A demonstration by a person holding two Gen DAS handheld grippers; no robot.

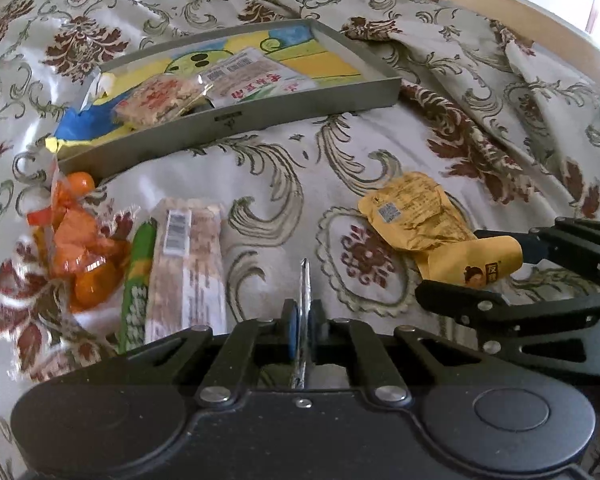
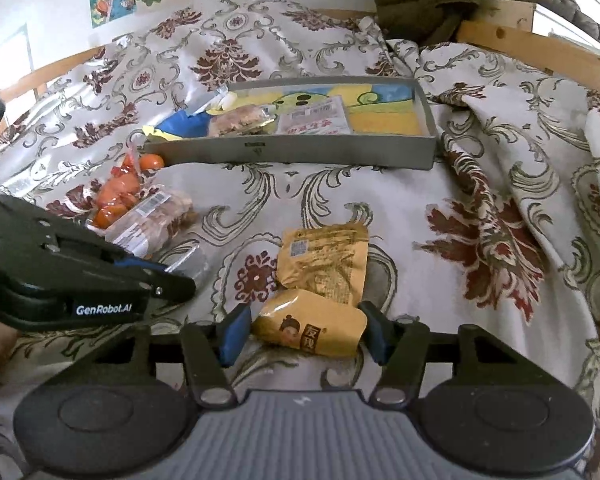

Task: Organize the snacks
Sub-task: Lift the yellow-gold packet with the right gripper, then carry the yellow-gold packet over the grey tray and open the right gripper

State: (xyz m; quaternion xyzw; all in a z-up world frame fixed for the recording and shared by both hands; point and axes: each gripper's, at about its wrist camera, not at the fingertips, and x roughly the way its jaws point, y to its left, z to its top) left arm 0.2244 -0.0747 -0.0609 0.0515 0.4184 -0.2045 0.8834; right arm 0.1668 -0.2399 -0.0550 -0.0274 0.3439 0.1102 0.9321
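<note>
The right tongs (image 2: 306,330) are straddling, spread, the yellow packet (image 2: 312,326) lying on the bed before the tray (image 2: 300,152), apparently to lift it in, while the left tongs (image 1: 303,320) are pinching a thin wrapper edge (image 1: 304,280).

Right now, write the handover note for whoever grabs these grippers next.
Left gripper: shut on a clear wrapper edge.
Right gripper: open, fingers either side of the yellow packet; whether they touch it is unclear.
Done: two packets lie in the grey tray.
Left: yellow packet, a second yellow pouch, orange candy bag and long biscuit pack, all on the bedspread.
</note>
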